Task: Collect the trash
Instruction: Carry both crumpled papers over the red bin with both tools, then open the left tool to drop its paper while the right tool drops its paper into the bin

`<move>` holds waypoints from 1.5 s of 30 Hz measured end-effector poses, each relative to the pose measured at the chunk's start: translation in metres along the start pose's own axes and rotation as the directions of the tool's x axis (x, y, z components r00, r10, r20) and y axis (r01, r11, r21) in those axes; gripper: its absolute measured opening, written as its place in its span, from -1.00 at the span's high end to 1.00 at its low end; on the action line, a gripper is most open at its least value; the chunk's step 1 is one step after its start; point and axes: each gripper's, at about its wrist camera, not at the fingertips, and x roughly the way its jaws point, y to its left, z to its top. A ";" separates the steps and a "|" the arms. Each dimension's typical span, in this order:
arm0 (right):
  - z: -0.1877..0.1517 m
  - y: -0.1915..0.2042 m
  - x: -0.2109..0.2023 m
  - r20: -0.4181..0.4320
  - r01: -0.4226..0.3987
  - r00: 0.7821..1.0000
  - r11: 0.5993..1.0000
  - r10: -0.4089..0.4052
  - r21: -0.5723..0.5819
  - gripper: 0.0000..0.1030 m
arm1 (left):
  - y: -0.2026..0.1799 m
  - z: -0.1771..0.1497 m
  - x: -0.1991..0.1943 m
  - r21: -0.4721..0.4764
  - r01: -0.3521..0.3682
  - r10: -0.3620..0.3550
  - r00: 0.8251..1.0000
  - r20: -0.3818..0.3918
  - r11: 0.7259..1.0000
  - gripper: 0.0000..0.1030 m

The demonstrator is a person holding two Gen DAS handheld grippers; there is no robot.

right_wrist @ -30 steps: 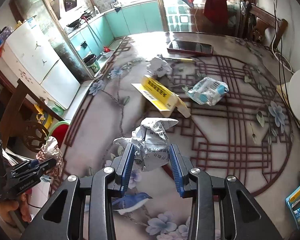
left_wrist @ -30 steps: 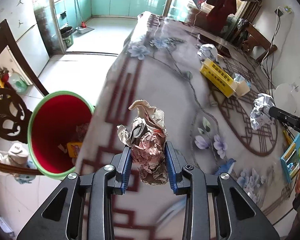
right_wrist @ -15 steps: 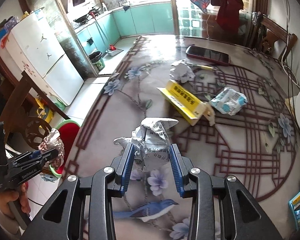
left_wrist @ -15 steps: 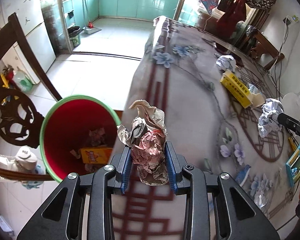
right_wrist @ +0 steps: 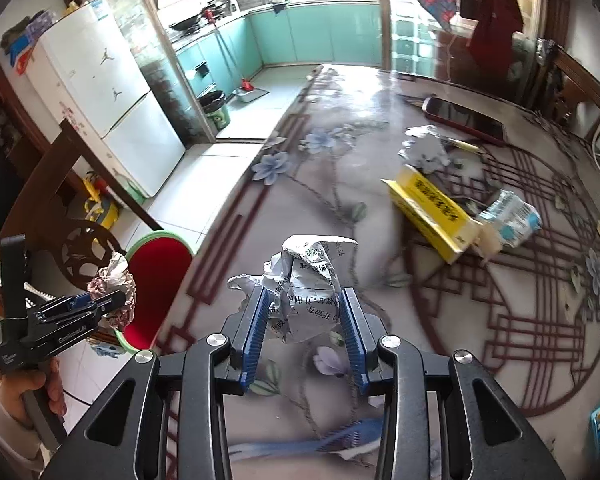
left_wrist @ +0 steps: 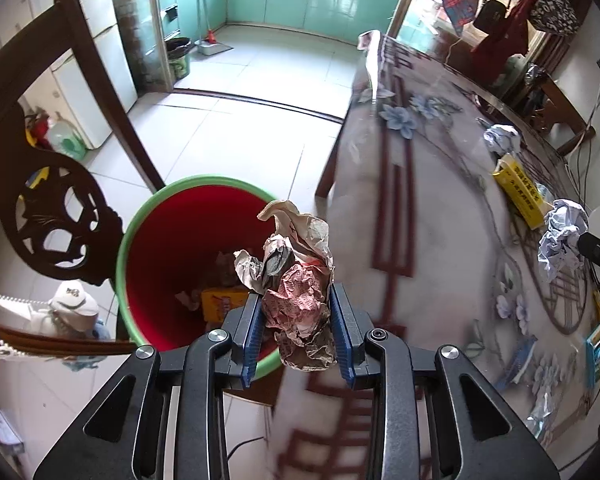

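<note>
Both tools (left_wrist: 299, 332) (right_wrist: 304, 320) beside table edge (left_wrist: 340, 184)

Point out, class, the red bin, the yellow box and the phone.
red bin (left_wrist: 160, 248): left wrist view, on its inner red wall.
yellow box (right_wrist: 430, 210): right wrist view, on its printed top face.
phone (right_wrist: 466, 120): right wrist view, on its dark screen.

A red plastic bin with a green rim (left_wrist: 140, 216) is seen; the tablecloth (right_wrist: 340, 168) is patterned with blue flowers and dark red lattice, and a yellow cardboard box (right_wrist: 432, 208) bears dark print.
</note>
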 end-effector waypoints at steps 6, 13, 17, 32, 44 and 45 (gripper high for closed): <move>0.008 0.027 0.011 -0.007 -0.013 1.000 0.999 0.013 -0.052 0.33 | 0.015 0.001 0.004 -0.015 -0.015 0.015 1.000 -0.007 1.000 0.42; 0.016 0.053 0.021 -0.010 -0.037 0.999 0.995 0.036 -0.095 0.33 | 0.030 0.004 0.010 -0.035 -0.031 0.030 0.999 -0.017 0.999 0.42; 0.020 0.064 0.023 -0.011 -0.051 0.999 0.992 0.050 -0.115 0.33 | 0.036 0.004 0.016 -0.044 -0.039 0.037 0.999 -0.029 0.998 0.42; 0.021 0.131 0.047 -0.047 -0.247 0.969 0.955 0.242 -0.163 0.31 | 0.058 -0.005 0.053 -0.135 -0.063 0.044 0.989 -0.138 0.989 0.40; 0.006 0.144 0.079 -0.145 -0.295 0.952 0.934 0.269 -0.201 0.31 | 0.075 0.005 0.060 -0.185 -0.080 0.055 0.989 -0.137 0.979 0.40; 0.007 0.146 0.082 -0.151 -0.292 0.953 0.934 0.264 -0.205 0.31 | 0.077 0.006 0.064 -0.184 -0.089 0.062 0.988 -0.143 0.979 0.39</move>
